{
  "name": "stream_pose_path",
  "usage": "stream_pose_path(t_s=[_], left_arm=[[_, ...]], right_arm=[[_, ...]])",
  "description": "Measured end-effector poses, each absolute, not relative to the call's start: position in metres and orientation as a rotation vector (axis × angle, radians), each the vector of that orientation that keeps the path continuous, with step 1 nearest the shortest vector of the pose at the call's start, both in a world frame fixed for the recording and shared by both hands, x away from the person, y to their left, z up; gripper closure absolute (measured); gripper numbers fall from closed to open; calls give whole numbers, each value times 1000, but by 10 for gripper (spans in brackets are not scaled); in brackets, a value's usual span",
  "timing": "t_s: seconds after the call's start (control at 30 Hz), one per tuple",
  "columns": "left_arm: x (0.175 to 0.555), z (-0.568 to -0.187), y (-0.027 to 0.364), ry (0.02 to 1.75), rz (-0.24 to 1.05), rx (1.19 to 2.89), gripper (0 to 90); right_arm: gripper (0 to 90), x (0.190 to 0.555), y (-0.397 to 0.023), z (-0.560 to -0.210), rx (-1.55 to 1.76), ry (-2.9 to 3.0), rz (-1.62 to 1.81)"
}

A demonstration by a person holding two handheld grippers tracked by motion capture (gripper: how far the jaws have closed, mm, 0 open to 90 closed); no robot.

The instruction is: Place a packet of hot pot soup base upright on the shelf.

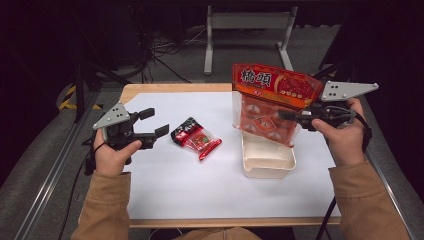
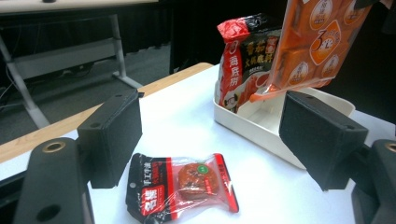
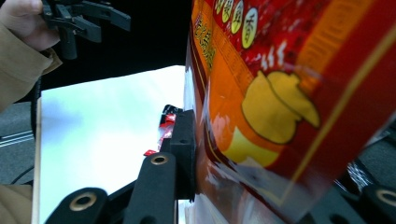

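- Red snack bag (image 1: 272, 102) hangs upright over the white tray (image 1: 267, 161) near the bench's right edge, its lower edge dipping into the tray, the right gripper (image 1: 287, 115) clenched on its side.
- Small red-and-black sachet (image 1: 196, 138) lies flat mid-bench, left of the tray.
- Left gripper (image 1: 154, 123) sits released near the left edge, its jaws spread wide just beside the sachet, nothing between them.
- Another red packet (image 2: 243, 65) stands inside the tray.

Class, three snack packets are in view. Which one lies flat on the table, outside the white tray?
The small clear packet with black and red ends, between the open left tool and the white tray. The large orange bag is held up by the right tool; the red packet stands in the tray.
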State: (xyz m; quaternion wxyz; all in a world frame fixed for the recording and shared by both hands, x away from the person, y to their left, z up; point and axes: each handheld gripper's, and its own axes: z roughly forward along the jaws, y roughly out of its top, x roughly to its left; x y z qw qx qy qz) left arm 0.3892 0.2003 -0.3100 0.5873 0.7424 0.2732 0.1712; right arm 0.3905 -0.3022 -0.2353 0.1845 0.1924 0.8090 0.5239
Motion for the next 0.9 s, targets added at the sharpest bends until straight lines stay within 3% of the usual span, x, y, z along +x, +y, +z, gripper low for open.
stream_pose_path(t_s=[0.9], left_arm=[[402,-327,205,700,386,1754,216]], right_arm=[[705,403,-310,-287,738,2202,1438]])
